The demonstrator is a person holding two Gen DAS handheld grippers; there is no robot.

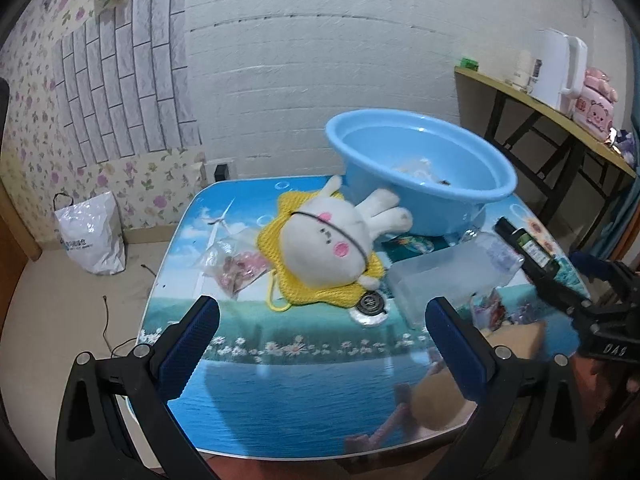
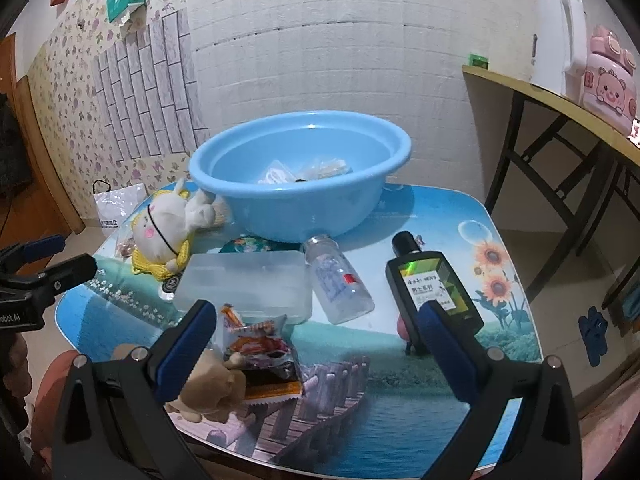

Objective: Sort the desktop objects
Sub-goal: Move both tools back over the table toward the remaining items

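White brick-pattern wall behind, floral wallpaper to the left, low table (image 2: 400, 376) covered in a glossy seascape print. Blue basin (image 2: 298, 184) sits at the far side of the table with a few small clear packets inside. White plush rabbit (image 1: 336, 240) lies on a yellow knitted mat (image 1: 320, 292), just left of the basin, one paw against the basin wall; a round metal disc (image 1: 370, 306) pokes out from the mat's near edge. Clear bag of pink bits (image 1: 236, 268) sits left of the plush. Frosted plastic box (image 2: 244, 284) is mid-table, a clear bottle (image 2: 338, 280) lies on its side touching the box's right end, neck toward the basin. Dark bottle with green label (image 2: 434, 288) lies flat right of that. Snack packet (image 2: 260, 356) and a brown plush toy (image 2: 212, 384) sit at the near edge, close to the right gripper's left finger. Left gripper (image 1: 320, 344) jaws spread wide, holding nothing, hovering over the near table edge facing the rabbit. Right gripper (image 2: 316, 340) also wide apart and empty, right finger overlapping the dark bottle's base in view; contact unclear. Side table (image 2: 560, 100) at right carries a white kettle (image 2: 558, 36) and a pink container (image 2: 608, 80).
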